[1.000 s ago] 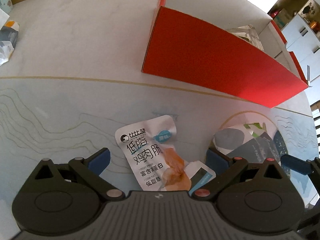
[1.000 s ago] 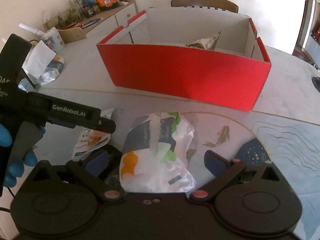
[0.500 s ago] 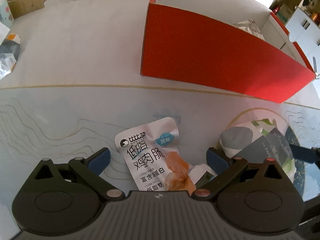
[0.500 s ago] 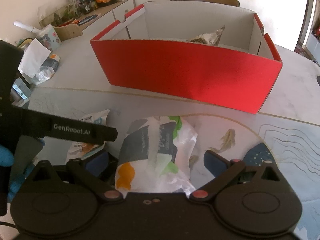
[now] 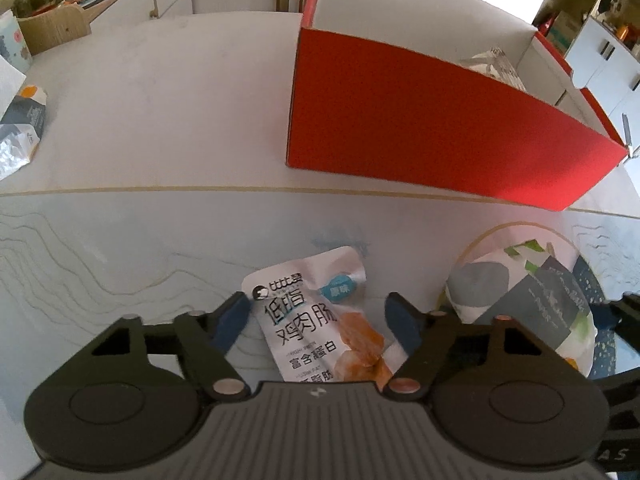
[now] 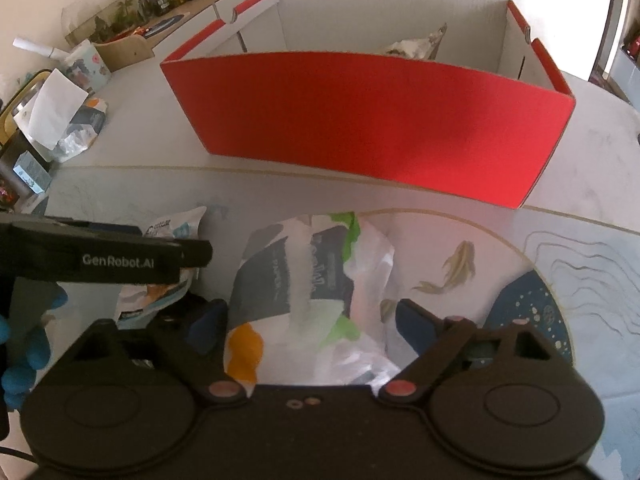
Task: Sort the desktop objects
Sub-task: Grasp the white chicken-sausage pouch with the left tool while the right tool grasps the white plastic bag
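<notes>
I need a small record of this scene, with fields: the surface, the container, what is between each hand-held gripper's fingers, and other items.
surface: pale table with a patterned mat
container: red box, open top, one crumpled packet inside
left hand-held gripper: jaws closing around a white chicken snack pouch lying on the mat
right hand-held gripper: jaws closing around a crumpled white, grey and green bag on the mat
other items: wrappers at the table's far left edge
</notes>
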